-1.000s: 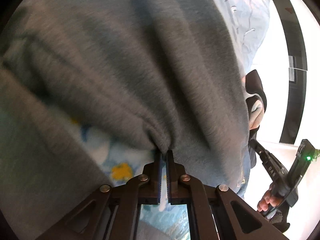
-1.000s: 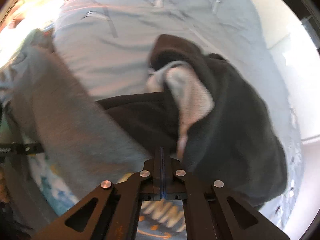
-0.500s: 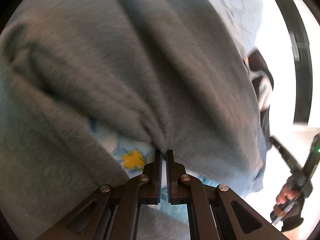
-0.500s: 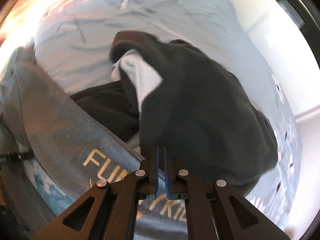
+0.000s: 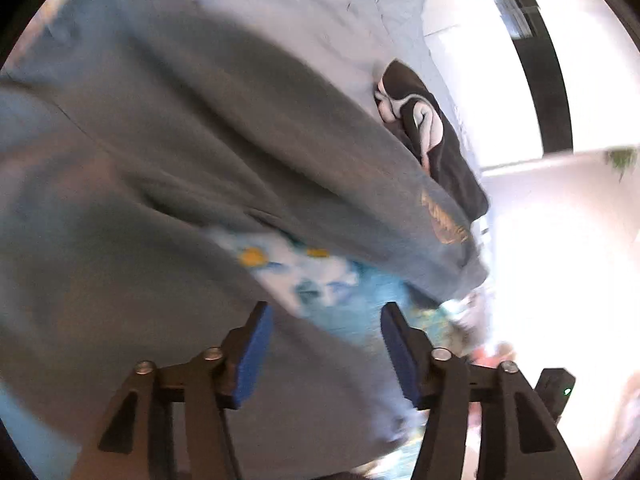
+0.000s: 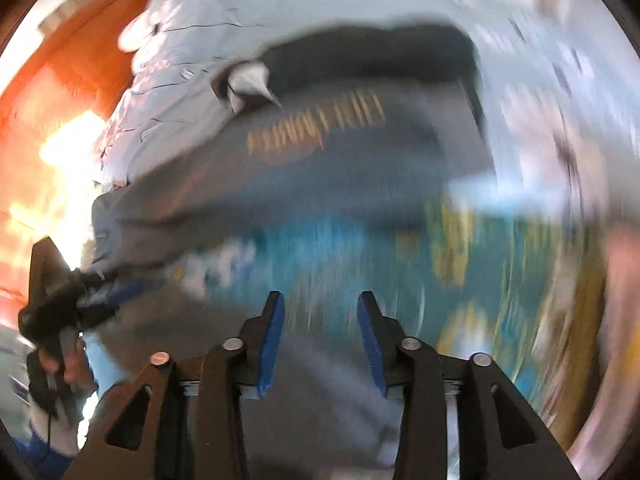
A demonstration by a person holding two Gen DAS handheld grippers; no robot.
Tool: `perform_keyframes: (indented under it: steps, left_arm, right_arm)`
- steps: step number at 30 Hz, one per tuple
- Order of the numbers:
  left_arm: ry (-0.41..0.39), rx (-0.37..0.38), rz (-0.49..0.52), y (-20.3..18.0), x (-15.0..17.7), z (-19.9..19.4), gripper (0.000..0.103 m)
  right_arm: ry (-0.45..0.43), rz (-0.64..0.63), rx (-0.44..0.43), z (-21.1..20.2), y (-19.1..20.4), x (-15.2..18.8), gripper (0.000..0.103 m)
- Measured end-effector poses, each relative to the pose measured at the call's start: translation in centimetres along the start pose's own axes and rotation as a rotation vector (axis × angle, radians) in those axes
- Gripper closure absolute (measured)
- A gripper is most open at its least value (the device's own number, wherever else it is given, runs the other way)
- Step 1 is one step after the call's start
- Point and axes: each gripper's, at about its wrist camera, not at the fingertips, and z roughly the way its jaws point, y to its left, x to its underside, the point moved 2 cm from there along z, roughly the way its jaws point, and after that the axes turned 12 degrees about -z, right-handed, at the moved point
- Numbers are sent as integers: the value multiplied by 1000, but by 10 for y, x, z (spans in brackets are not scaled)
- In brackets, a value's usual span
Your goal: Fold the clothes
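Observation:
A grey sweatshirt (image 5: 224,152) with orange lettering (image 5: 444,220) lies in a loose fold across the bed. Blue patterned fabric with yellow spots (image 5: 320,280) shows under its edge. My left gripper (image 5: 326,320) hangs above it, jaws opening, with nothing between the blue pads (image 5: 252,348). In the blurred right wrist view, my right gripper (image 6: 320,320) is also opening with nothing between its jaws, over the grey sweatshirt (image 6: 320,176) and the blue patterned fabric (image 6: 360,264). The left gripper (image 6: 56,292) shows at that view's left edge, held by a hand (image 6: 64,364).
A dark garment with a pale lining (image 5: 432,136) lies crumpled beyond the sweatshirt, also the dark garment (image 6: 360,56) in the right wrist view. Light blue bedding (image 5: 360,20) covers the bed. Orange-brown wooden furniture (image 6: 60,80) stands at the left. A bright white wall (image 5: 560,260) is at the right.
Both grippers were shut on the grey sweatshirt's edge and have let go and opened. The left one rose away from the cloth. The right one swung sideways and rolled.

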Motion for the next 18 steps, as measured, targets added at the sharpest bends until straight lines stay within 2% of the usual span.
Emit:
perform_keyframes:
  steps: [2,4,5,8,10,14,16,17,18]
  left_arm:
    - [-34,-53,32,19,6,-36,41]
    - [-71,-79,23,47,5,-61,41]
    - [-90,-81,3,63,2,-69,41]
    - [-131,-71,-21,71,1,-94,41]
    - [-165,-95,-4,86,-2,-115,41]
    - [-187,-136,-3,96,1,-129,41]
    - [-192,-149,-7,99,2,-133,41]
    - [-192,-154,-12,100,1,-133,41]
    - [-192,-159,-17,101,0,-132,41]
  right_arm:
    - [67,-29,56,15,0,33,59]
    - [84,-116,89,24,5,46,59]
    - [84,-167,100,27,8,49,59]
    - [104,-295,109,37,15,53,59]
    - [130,-382,123,48,17,56,59]
    - [183,-557,157,72,23,63,62]
    - [202,-602,172,76,21,67,80]
    - [207,-615,178,78,20,68,83]
    - [213,-629,187,79,18,69,90]
